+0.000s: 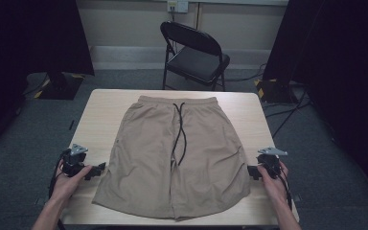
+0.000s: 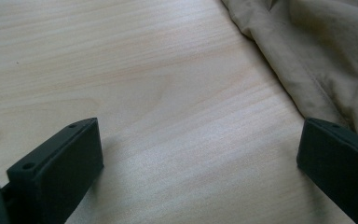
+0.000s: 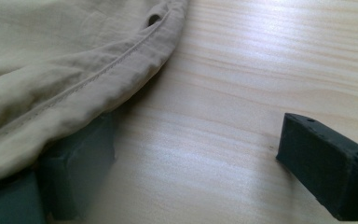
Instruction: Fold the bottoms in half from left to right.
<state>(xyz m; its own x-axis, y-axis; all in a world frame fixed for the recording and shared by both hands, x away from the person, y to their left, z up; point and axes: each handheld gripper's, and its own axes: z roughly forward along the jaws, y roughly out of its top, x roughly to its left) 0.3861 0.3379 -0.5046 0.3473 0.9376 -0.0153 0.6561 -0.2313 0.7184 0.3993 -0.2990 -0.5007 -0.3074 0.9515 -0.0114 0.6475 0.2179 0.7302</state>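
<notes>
Tan shorts with a black drawstring lie flat on the wooden table, waistband at the far side. My left gripper rests on the table just left of the shorts' left leg, open, with bare wood between its jaws. In the left gripper view the shorts' edge lies at the upper right, and the left gripper holds nothing. My right gripper sits at the right leg's hem, open. In the right gripper view the shorts' hem drapes over the left jaw, and the right gripper stands wide.
A black folding chair stands beyond the table's far edge. Dark curtains hang at both sides. Cables run over the grey floor at the right. Bare wood shows along the table's left and right margins.
</notes>
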